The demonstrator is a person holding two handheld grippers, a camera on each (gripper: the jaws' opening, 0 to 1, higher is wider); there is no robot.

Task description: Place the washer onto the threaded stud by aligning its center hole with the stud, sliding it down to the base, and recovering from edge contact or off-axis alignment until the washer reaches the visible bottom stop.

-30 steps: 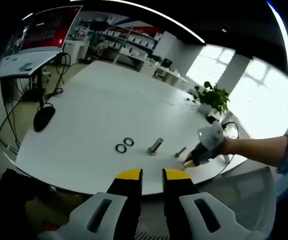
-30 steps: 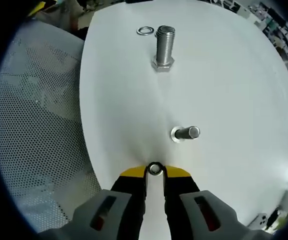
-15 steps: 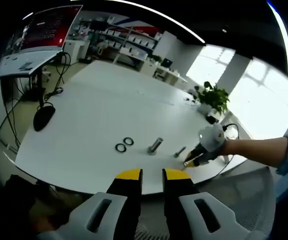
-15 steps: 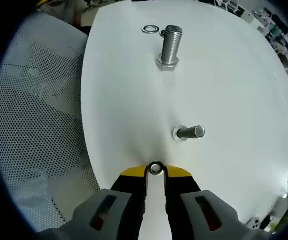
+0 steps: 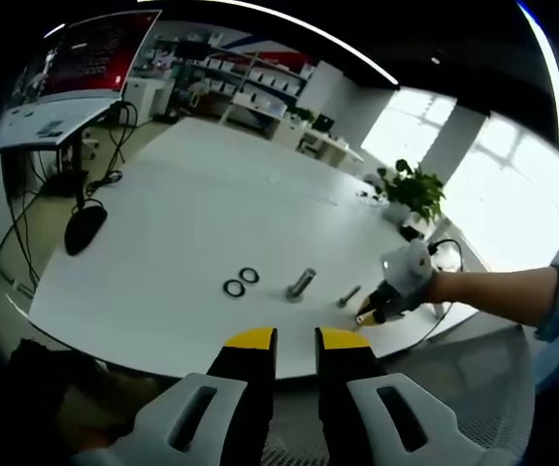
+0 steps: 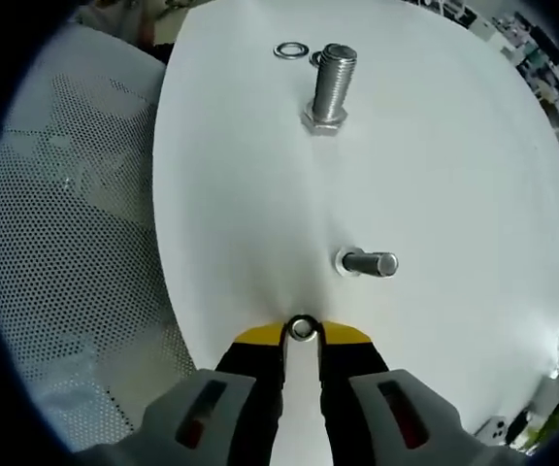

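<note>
One washer (image 6: 302, 329) pinched flat in right gripper (image 6: 302, 335) tips, just short of small stud (image 6: 369, 262), hole exposed for threading; left gripper (image 5: 296, 340) jaws slightly apart, idle.

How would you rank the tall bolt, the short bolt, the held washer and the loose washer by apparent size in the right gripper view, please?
1. Tall bolt
2. Short bolt
3. Loose washer and held washer: too alike to rank, and the held one is nearer.

White table (image 5: 192, 223) carries two studs (image 6: 326, 85), loose washers (image 5: 242, 282), a mouse (image 5: 83, 229)
</note>
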